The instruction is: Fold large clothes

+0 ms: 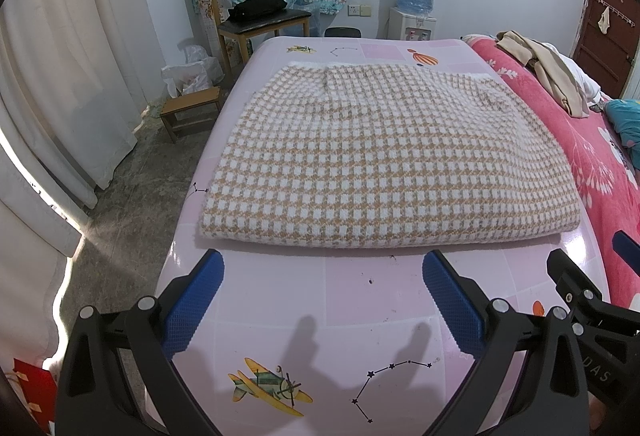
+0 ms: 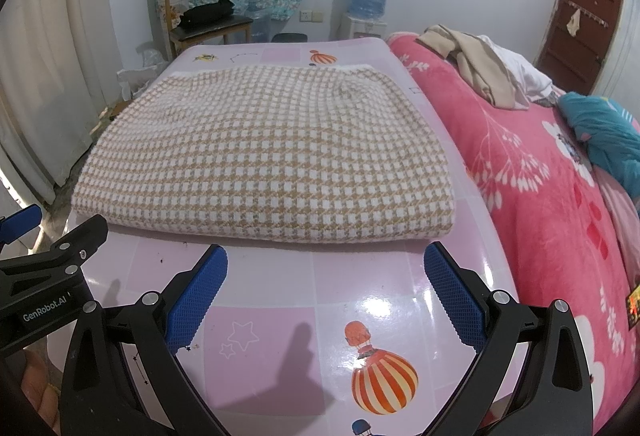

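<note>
**Squaring up for the next fold on the checked knit**

Lies flat on the pink table point(image 1: 360, 296): the checked knit garment point(image 1: 368, 156), tan and white, already doubled into a thick rectangle, its rounded folded edge nearest the cameras, its white-trimmed edge at 12 o'clock. Fills the middle of both views, just beyond the fingertips, not touching them.

Hovers at 6 o'clock in its own view: left gripper point(image 1: 322, 300), jaws spread wide, nothing held, blue pads clear of the cloth. Same for right gripper point(image 2: 326, 296): wide open, empty, just short of the near edge. Stand side by side, each visible at the other's frame margin.

Judged as the step in hand: taking hold of the bundle for another fold, or leaving it if deemed finished; cannot tell which from here.

For doing it well, likely:
- Reach for the two near corners, at about 8 o'clock and 4 o'clock of the knit, not the middle of the edge.
- Slide the lower finger under all layers so the whole thickness comes up together; thick knit tends to shed its lower layer.
- Close firmly, lift evenly with both, carry toward 12 o'clock, match edge to edge.
- Keep clear of the pink blanket point(image 2: 540, 196) at 3 o'clock.
</note>
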Motion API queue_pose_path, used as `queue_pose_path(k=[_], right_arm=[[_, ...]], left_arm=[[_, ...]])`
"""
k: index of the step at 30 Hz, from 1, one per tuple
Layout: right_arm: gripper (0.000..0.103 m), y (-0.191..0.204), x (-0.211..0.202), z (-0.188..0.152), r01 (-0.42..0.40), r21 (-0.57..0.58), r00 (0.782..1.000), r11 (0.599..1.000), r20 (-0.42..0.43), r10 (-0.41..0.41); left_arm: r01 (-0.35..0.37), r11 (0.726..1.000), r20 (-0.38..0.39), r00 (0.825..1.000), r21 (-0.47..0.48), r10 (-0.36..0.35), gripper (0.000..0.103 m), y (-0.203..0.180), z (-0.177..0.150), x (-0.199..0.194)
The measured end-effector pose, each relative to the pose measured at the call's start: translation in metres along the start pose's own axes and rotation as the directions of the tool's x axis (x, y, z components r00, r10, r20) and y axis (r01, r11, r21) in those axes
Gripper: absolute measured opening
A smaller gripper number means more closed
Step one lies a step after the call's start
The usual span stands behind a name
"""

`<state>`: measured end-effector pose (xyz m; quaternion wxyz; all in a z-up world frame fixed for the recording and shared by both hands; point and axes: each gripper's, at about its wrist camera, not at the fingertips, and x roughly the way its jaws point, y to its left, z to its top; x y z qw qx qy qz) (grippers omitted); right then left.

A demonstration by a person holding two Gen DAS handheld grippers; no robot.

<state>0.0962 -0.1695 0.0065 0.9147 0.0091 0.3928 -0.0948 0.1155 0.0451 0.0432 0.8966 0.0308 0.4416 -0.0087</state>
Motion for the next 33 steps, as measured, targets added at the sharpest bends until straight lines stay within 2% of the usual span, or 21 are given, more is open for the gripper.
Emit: queue_pose_path(k=[33], right_arm=[[0.095,-0.0047,0.0060,-0.0030,-0.013,0.001,1.000,1.000,-0.013,0.013]], left_arm=[[-0.003,1.000,-0.005,1.000,-0.011,0.003,0.098,-0.0007,-0.0008,0.0034]])
